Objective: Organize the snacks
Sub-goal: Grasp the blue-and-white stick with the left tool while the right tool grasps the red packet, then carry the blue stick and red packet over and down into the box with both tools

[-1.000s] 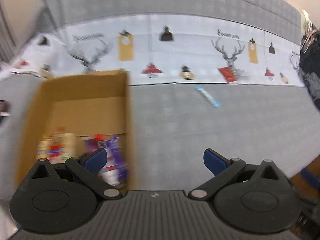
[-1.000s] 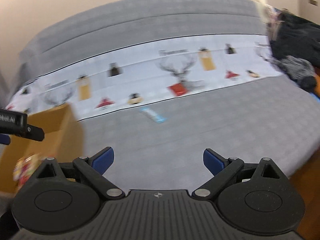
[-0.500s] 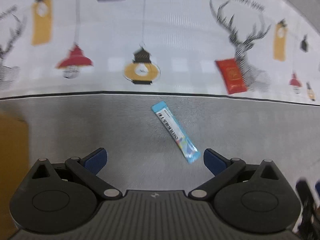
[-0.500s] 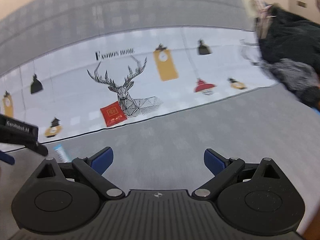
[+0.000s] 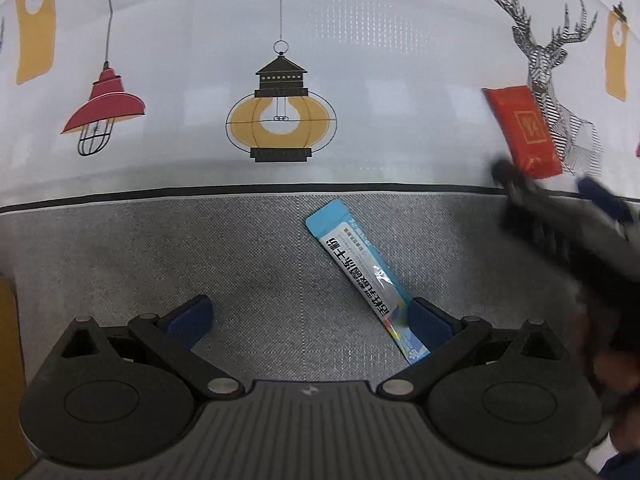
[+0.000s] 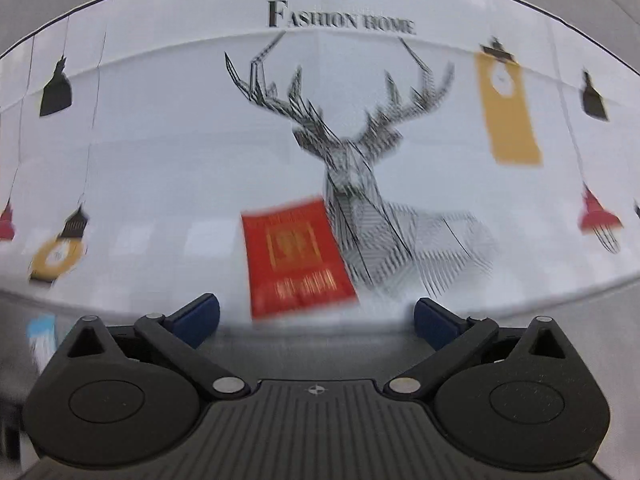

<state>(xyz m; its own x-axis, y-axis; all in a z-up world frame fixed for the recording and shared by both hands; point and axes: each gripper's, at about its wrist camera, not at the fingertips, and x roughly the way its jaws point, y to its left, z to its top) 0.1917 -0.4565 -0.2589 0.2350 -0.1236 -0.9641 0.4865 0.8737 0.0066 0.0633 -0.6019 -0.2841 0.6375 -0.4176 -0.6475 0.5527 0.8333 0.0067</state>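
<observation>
A blue stick sachet (image 5: 360, 276) lies slanted on the grey cloth. My left gripper (image 5: 308, 314) points down over it, open, and the sachet's near end rests by the right fingertip (image 5: 424, 318) with no pad pressing it. A red flat packet (image 6: 296, 256) lies on the white printed cloth by the deer drawing, just beyond my right gripper (image 6: 316, 314). Its jaws are opening wide, with nothing between them. In the left wrist view the red packet (image 5: 522, 130) sits at far right, with the blurred right gripper (image 5: 548, 184) just below it.
The grey cloth (image 5: 160, 248) meets a white cloth (image 5: 200, 80) printed with lanterns, tags and a deer. A cardboard box edge (image 5: 8, 340) shows at the far left. The blue sachet (image 6: 40, 332) appears blurred at the right wrist view's left edge.
Both grippers swung right, away from the cardboard box, and sank. The left one settled over the blue sachet. The right one closed in on the red packet and entered the left wrist view.
</observation>
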